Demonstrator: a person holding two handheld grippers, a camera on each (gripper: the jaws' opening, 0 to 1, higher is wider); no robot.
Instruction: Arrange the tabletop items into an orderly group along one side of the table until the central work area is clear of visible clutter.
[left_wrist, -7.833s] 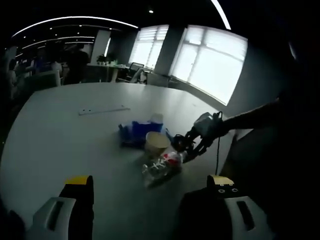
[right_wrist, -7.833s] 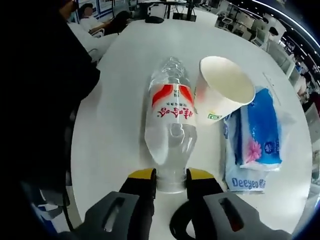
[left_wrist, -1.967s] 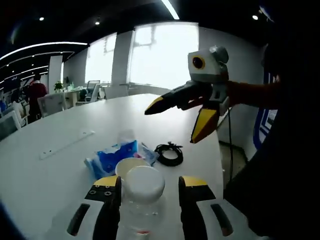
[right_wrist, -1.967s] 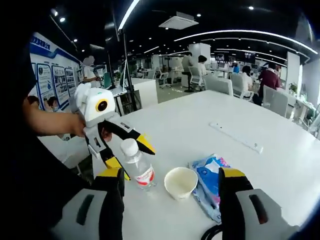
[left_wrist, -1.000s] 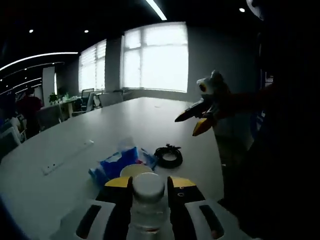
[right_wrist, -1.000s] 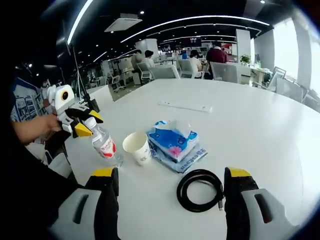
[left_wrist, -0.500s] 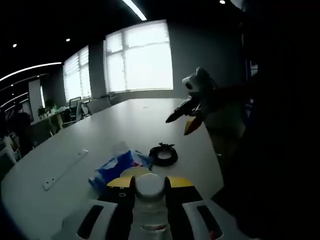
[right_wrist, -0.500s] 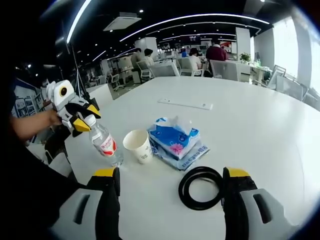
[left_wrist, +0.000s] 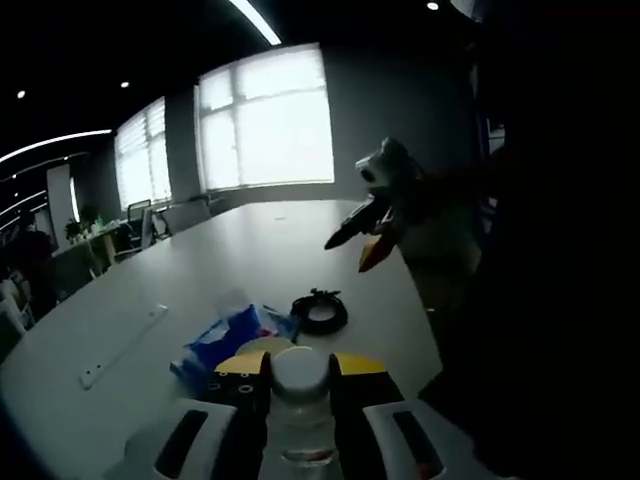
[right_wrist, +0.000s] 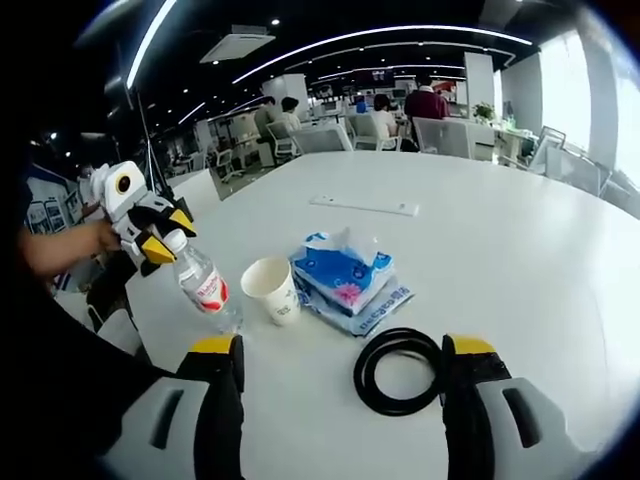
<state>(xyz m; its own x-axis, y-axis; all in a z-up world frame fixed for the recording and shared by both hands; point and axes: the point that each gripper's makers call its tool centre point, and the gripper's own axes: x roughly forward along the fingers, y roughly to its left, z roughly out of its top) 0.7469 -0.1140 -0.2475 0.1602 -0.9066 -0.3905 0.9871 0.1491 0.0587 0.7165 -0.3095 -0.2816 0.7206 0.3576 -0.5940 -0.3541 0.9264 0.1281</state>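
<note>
Bottle (right_wrist: 203, 286) tilted further, still in left tongs (right_wrist: 160, 240); right tongs (right_wrist: 340, 365) wide

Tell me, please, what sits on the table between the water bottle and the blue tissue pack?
In the right gripper view, a white paper cup stands upright between the water bottle, gripped by the left gripper, and the tissue pack.

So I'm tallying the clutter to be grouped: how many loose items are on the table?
4: a water bottle gripped at its cap by the left gripper, a paper cup beside it, a blue tissue pack, and a black coiled cable nearest the right gripper.
</note>
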